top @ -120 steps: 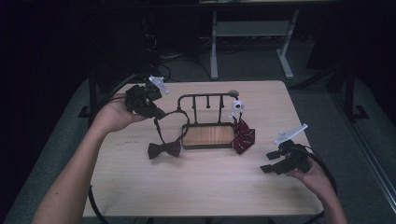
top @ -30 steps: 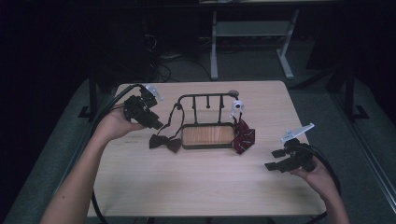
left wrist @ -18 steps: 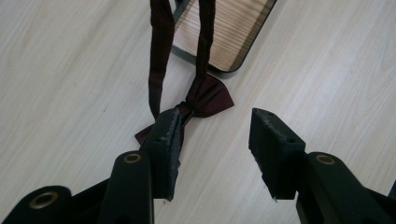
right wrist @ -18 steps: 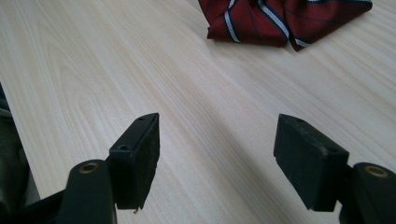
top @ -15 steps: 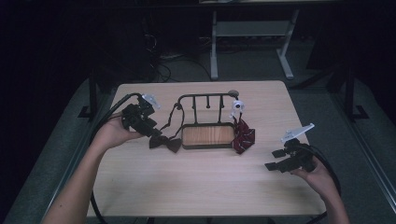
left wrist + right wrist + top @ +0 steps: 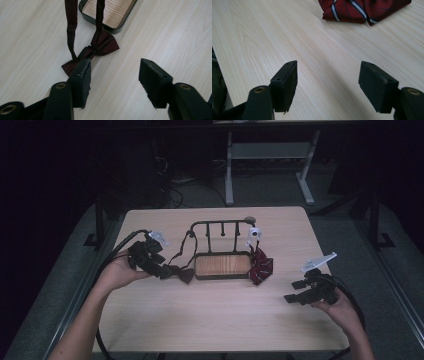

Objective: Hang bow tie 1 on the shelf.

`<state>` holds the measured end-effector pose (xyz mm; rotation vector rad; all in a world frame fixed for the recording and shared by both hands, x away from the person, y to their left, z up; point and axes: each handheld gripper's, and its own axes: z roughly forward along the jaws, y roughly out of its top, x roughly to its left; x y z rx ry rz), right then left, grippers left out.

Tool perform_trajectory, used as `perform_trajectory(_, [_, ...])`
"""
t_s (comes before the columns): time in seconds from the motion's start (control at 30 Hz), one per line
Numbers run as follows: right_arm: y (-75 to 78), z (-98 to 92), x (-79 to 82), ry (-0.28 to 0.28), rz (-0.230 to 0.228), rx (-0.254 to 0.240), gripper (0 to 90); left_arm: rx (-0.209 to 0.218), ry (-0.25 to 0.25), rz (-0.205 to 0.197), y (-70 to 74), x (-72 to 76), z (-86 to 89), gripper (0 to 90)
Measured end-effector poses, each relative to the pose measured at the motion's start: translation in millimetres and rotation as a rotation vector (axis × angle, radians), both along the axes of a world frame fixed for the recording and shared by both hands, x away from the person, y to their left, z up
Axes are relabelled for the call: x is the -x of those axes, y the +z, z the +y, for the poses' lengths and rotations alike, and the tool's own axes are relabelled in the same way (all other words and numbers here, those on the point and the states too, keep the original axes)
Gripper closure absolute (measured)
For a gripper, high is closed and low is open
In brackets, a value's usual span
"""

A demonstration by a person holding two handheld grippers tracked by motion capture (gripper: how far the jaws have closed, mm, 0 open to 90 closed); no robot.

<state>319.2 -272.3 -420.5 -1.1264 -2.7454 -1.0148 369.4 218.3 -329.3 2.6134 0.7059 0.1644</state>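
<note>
A dark maroon bow tie [image 6: 101, 45] lies flat on the wooden table [image 6: 210, 320], left of a black stand with a wood-lined tray [image 6: 222, 265]. Its straps [image 6: 71, 30] run up toward the stand's rail. My left gripper [image 6: 115, 65] is open and low over the table. Its left jaw tip overlaps the near wing of the bow tie [image 6: 181, 273], with nothing between the jaws. In the high view the left gripper [image 6: 162, 268] sits just left of the tie. My right gripper [image 6: 300, 296] rests open near the table's right edge, apart from a folded red striped tie [image 6: 362, 7].
The stand's rail [image 6: 220, 224] carries short pegs and a small white clip [image 6: 254, 233] at its right end. The striped tie [image 6: 260, 265] lies against the tray's right side. Cables trail from both grippers off the table's sides.
My left gripper has come down and toward the near side, from beside the stand's rail to the bow tie's left wing. The right gripper has hardly moved.
</note>
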Motion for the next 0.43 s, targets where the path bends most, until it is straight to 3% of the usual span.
perform_trajectory(0.43, [-1.2,-0.1,-0.3,0.001,0.002,0.000,31.0,0.016,0.008,0.000,-21.0,15.8,7.9,37.3])
